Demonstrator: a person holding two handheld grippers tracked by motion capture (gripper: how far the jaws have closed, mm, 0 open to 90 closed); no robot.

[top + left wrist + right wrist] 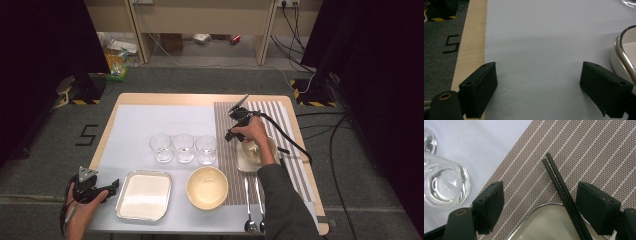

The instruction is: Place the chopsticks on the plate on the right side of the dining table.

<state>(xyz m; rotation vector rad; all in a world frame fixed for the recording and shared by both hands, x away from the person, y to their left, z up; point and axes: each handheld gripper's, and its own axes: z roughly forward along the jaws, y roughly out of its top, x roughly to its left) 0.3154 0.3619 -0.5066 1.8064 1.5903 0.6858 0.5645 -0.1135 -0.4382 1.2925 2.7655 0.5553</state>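
Right hand-held gripper spread wide above pair of slim black chopsticks resting on small white steel-rimmed dish, brown striped woven placemat beneath, left hand-held gripper spread over pale blue surface

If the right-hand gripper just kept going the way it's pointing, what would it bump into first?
Probably the pair of black chopsticks. The right gripper has its fingers open, and the chopsticks lie between them, resting on the rim of a small dish on the striped placemat. Depth is hard to judge.

dark grey sleeve, black screw-holed gripper blocks
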